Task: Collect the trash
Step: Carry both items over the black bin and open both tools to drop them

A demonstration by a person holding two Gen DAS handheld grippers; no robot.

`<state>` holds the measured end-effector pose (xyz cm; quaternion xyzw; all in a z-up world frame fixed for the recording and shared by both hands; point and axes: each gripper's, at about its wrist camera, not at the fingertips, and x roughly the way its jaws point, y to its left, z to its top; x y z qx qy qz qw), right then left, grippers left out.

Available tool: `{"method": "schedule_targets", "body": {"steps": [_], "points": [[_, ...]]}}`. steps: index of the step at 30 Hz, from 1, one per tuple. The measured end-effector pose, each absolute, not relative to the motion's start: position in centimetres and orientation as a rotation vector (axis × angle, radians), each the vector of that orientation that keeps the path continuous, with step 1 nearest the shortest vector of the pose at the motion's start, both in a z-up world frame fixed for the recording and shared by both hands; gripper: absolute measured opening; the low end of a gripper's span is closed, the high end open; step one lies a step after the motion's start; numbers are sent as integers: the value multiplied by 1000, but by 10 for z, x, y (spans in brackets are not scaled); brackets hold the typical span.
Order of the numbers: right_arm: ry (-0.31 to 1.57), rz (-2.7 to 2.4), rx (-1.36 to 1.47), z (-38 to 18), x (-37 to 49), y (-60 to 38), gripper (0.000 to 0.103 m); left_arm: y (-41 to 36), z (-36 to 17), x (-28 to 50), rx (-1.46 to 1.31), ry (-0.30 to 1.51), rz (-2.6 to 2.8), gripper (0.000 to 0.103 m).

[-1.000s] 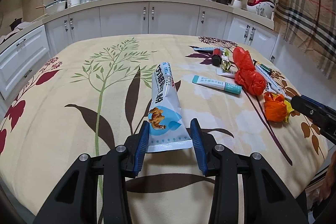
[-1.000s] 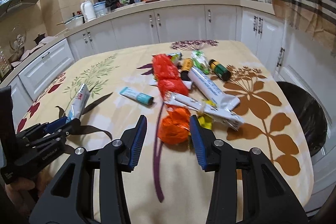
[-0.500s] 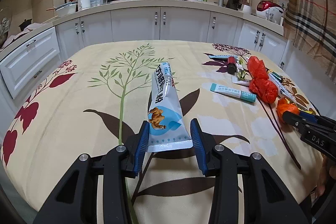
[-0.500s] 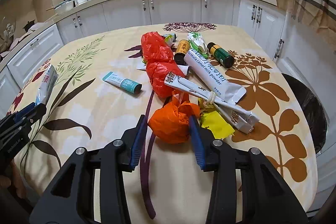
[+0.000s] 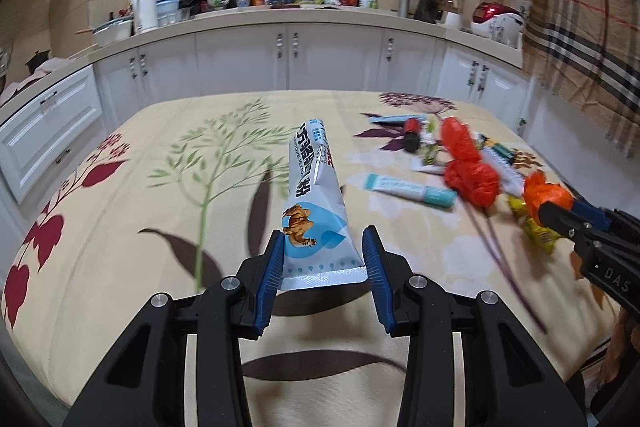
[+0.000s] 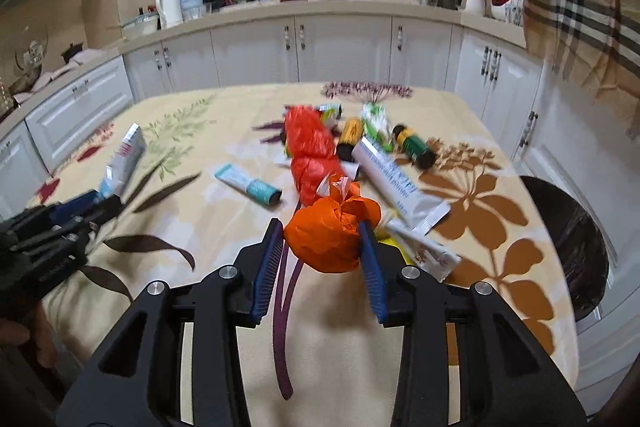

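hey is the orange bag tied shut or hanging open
Tied shut. The orange bag is bunched into a ball with a knot on top, sitting between the fingers of the right claw.

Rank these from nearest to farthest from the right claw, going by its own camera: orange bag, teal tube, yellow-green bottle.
1. Orange bag, between the right claw's fingers.
2. Teal tube, ahead on the left.
3. Yellow-green bottle, farther back on the right.
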<state>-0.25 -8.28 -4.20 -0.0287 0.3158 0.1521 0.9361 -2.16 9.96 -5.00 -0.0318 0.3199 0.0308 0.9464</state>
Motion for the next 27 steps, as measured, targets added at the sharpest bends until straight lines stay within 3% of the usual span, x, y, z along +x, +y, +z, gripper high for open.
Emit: {"method": "schedule_targets", "body": {"steps": [14,27], "points": [[525,19,28,-10,8,-214,37,-24,-11,15,-27,571,-244,41],[535,-183,118,-31,45,-330,37,-155,-14,72,73,587,-436,41]]}}
